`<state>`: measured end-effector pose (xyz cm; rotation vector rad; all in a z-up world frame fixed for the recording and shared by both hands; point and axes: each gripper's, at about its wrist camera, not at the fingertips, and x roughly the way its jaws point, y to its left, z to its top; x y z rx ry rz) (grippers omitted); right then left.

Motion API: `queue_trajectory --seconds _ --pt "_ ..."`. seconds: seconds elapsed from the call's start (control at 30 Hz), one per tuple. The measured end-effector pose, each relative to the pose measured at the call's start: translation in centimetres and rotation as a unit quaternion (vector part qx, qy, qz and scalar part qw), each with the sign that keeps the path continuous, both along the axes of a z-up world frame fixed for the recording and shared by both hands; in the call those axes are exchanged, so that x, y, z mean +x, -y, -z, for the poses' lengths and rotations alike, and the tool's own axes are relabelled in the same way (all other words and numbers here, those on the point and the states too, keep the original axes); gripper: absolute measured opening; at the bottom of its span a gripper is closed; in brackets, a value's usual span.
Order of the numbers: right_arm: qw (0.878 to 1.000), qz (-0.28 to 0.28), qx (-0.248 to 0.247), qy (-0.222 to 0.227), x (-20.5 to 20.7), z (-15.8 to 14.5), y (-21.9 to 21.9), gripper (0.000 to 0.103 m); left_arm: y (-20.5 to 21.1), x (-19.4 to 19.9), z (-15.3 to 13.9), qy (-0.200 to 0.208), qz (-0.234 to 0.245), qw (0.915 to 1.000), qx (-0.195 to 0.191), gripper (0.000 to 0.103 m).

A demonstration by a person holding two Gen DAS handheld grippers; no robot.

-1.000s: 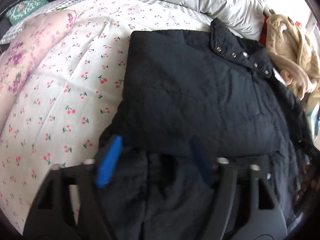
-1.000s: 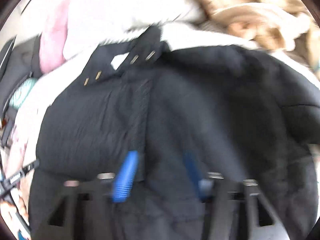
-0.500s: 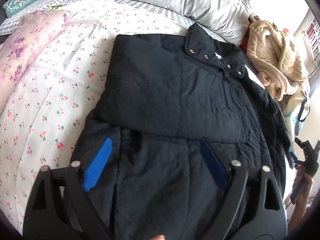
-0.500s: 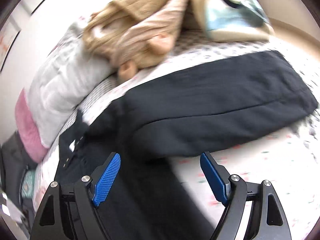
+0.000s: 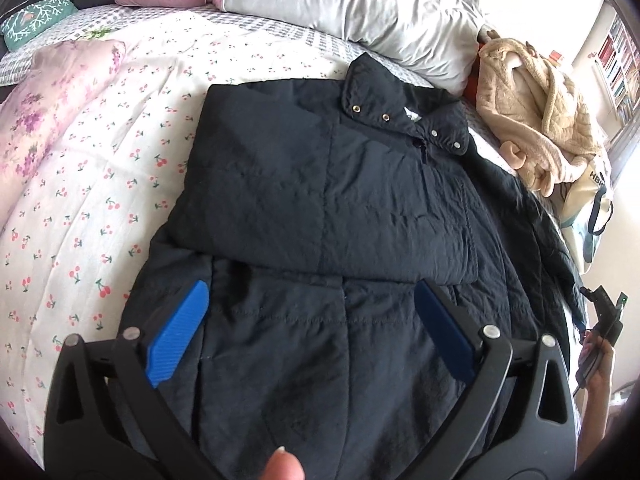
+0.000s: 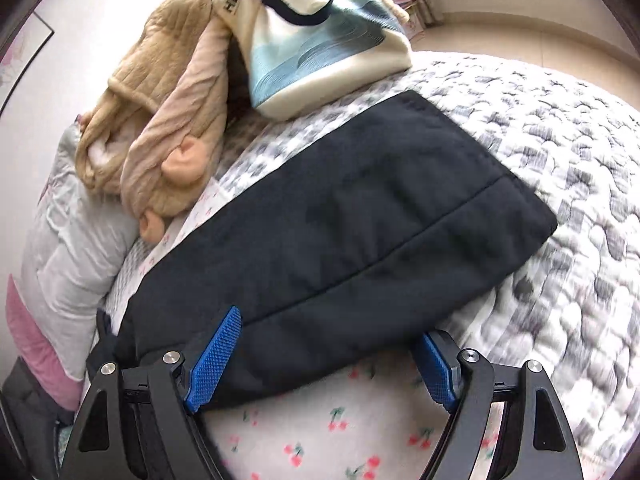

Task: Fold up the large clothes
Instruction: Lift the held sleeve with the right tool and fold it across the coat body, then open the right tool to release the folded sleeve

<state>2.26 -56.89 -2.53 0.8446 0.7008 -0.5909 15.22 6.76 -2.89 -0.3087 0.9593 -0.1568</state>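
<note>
**Both grippers wide, jacket lying free on the bed**

Your left gripper (image 5: 310, 328) hangs over the lower half of the black jacket (image 5: 328, 184), and its fingers (image 5: 178, 338) have just been opening: they now stand far apart with only flat quilted cloth beneath them, nothing pinched. Your right gripper (image 6: 326, 356) also has its ribbed blue fingers (image 6: 214, 362) spread wide. The jacket's outstretched sleeve (image 6: 352, 228) lies in the gap between them, and you can't tell whether the pads touch it.

The jacket is matte, puffy, stitched in panels, with metal snaps along its stand-up collar. One sleeve is folded across the chest. It rests on the cherry-print bedspread (image 5: 80, 208), below a grey pillow (image 5: 352, 4).

A second ago your right camera faced the jacket's body; now it faces the sleeve, a fuzzy tan garment (image 6: 160, 120) and a tote bag (image 6: 320, 36).
</note>
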Motion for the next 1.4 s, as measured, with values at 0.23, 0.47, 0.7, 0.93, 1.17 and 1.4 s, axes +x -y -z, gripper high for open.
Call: queue_trajectory --seconds 0.23,0.47,0.7,0.93,1.17,1.4 --pt "0.999 0.017 -0.049 0.010 0.8 0.3 1.4 0.056 0.2 0.4 0.7 -0.012 0.001 0.9999 0.005 0.102" --pt "0.993 0.016 -0.115 0.001 1.1 -1.6 1.2 0.013 0.0 0.5 1.0 -0.009 0.003 0.9999 0.005 0.102" --pt "0.961 -0.061 -0.268 0.030 4.2 -8.4 -6.4 0.011 0.3 0.7 1.1 -0.011 0.016 0.9998 -0.006 0.102" --pt "0.919 -0.220 -0.317 0.077 8.0 -12.3 -17.9 0.011 0.9 0.9 1.4 -0.029 0.028 0.9991 -0.010 0.102" --pt "0.843 -0.395 -0.356 0.077 10.3 -11.1 -32.5 0.011 0.3 1.2 1.4 -0.038 0.021 0.9988 -0.023 0.102" --pt "0.762 -0.535 -0.365 -0.003 11.8 -3.4 -44.7 0.014 -0.4 1.2 1.2 -0.042 0.014 0.9988 -0.020 0.102"
